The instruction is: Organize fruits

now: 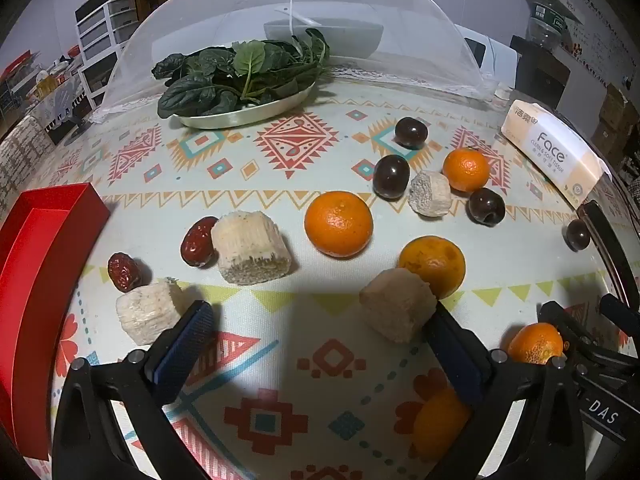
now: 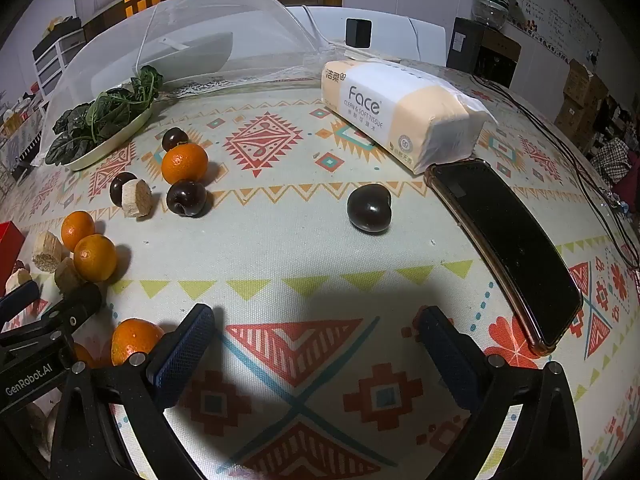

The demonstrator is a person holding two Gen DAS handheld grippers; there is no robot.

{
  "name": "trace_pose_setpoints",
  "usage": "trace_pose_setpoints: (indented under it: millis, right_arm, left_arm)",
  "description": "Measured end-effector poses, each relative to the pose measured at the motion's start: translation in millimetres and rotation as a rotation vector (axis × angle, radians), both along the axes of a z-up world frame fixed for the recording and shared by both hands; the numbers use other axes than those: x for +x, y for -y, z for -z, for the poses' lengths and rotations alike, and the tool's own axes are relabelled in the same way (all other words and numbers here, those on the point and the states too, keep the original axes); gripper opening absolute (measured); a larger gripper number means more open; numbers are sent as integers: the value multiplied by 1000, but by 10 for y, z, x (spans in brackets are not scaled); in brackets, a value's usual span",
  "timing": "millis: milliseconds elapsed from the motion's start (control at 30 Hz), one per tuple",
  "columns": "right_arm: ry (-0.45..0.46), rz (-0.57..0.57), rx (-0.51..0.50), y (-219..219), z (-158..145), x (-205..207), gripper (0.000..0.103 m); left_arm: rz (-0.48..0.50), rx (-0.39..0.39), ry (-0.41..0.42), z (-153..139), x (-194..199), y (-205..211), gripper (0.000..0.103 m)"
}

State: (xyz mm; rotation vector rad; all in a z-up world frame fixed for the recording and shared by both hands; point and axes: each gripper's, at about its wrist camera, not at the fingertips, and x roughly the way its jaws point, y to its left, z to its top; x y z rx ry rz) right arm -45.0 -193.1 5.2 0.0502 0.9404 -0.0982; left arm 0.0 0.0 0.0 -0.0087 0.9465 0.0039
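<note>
Fruit lies scattered on a patterned tablecloth. In the left wrist view I see several mandarins, one at the middle (image 1: 338,224), several dark plums (image 1: 391,176), two red dates (image 1: 197,241), and pale cut chunks (image 1: 251,246). My left gripper (image 1: 320,322) is open above bare cloth; its right finger sits just beside a tan chunk (image 1: 396,309). A red box (image 1: 38,280) stands at the left. My right gripper (image 2: 316,324) is open over bare cloth, with a lone dark plum (image 2: 368,208) ahead of it and a mandarin (image 2: 134,340) by its left finger.
A plate of spinach (image 1: 240,80) sits at the back in front of a mesh food cover (image 1: 292,20). A tissue pack (image 2: 400,112) and a black phone (image 2: 504,252) lie at the right. A cable (image 2: 560,140) runs along the far right edge.
</note>
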Motion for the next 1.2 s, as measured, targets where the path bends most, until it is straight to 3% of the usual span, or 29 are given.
trace_pose_setpoints:
  millis: [1200]
  right_arm:
    - [0,0,0,0,0,0,103]
  left_arm:
    - [15,-37,9,-20,-121,-48,103]
